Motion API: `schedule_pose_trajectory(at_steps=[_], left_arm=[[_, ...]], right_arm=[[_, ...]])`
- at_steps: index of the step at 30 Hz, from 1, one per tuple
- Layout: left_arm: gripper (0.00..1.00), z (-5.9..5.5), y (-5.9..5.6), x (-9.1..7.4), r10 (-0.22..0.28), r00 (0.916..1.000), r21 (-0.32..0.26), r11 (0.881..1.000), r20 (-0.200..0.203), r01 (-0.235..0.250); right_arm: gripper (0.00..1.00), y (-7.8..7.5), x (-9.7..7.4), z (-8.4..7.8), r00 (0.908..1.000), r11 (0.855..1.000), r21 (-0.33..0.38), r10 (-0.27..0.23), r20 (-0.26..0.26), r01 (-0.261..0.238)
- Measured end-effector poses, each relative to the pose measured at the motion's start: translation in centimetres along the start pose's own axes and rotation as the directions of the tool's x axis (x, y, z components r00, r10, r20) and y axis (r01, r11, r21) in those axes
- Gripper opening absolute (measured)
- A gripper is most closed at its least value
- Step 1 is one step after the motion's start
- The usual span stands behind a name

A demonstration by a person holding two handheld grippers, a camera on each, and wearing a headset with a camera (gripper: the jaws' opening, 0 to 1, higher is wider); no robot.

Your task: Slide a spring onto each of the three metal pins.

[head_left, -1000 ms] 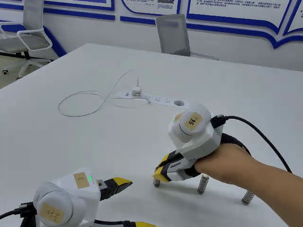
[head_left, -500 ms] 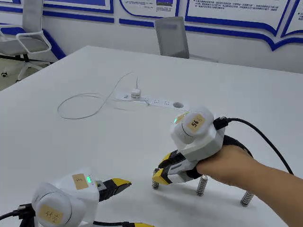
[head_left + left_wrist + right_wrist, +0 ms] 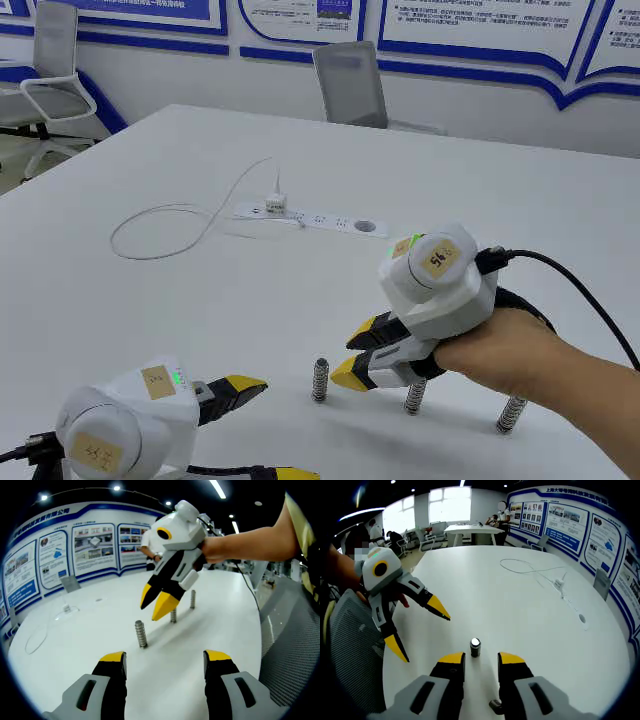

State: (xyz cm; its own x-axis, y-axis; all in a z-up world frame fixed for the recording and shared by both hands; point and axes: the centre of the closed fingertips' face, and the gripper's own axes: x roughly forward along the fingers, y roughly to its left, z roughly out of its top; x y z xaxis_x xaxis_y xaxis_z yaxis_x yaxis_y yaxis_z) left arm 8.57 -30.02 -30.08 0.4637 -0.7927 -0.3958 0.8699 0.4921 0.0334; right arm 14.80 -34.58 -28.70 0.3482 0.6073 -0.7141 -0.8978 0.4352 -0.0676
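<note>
Three upright metal pins stand in a row on the white table (image 3: pixel 200 300), each wrapped in a spring: the left one (image 3: pixel 319 380), the middle one (image 3: pixel 414 397) and the right one (image 3: pixel 511 413). My right gripper (image 3: pixel 353 356) hovers open just right of and above the left spring, touching nothing. In the right gripper view that spring (image 3: pixel 475 647) sits just ahead of the open gripper (image 3: pixel 482 658). My left gripper (image 3: pixel 278 430) is open and empty at the near left. In the left gripper view the left spring (image 3: pixel 141 633) stands ahead of it (image 3: pixel 165 656).
A white power strip (image 3: pixel 310 216) with a looping cable (image 3: pixel 160 225) lies mid-table. A grey chair (image 3: pixel 350 85) stands at the far edge, another (image 3: pixel 50 95) at far left. People sit at a distant table (image 3: pixel 470 530).
My right gripper, earlier down at the left pin with its jaws close together, has lifted up and right and its jaws have spread. The spring stays on that pin. The left gripper has hardly moved.
</note>
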Motion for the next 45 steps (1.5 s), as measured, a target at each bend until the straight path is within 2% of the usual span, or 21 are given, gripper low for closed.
schedule_pose_trajectory(at_steps=[18, 29, 45], left_arm=[[0.65, 0.6, 0.0, 0.2, 0.002, 1.0, 0.001, 1.0, 0.008, -0.002], [0.66, 0.8, 0.0, 0.4, 0.001, 0.9999, -0.004, 1.0, 0.01, -0.001], [0.66, 1.0, 0.2, 0.4, 0.004, 0.9999, -0.006, 1.0, 0.013, -0.004]], right_arm=[[0.35, -1.5, -3.3, -1.5, 0.9966, 0.997, 0.038, -0.064, 0.051, 0.063], [0.46, -2.1, -4.7, -2.5, 0.9921, 0.994, 0.057, -0.098, 0.078, 0.094], [0.56, -3.5, -7.3, -4.9, 0.9791, 0.981, 0.104, -0.173, 0.107, 0.162]])
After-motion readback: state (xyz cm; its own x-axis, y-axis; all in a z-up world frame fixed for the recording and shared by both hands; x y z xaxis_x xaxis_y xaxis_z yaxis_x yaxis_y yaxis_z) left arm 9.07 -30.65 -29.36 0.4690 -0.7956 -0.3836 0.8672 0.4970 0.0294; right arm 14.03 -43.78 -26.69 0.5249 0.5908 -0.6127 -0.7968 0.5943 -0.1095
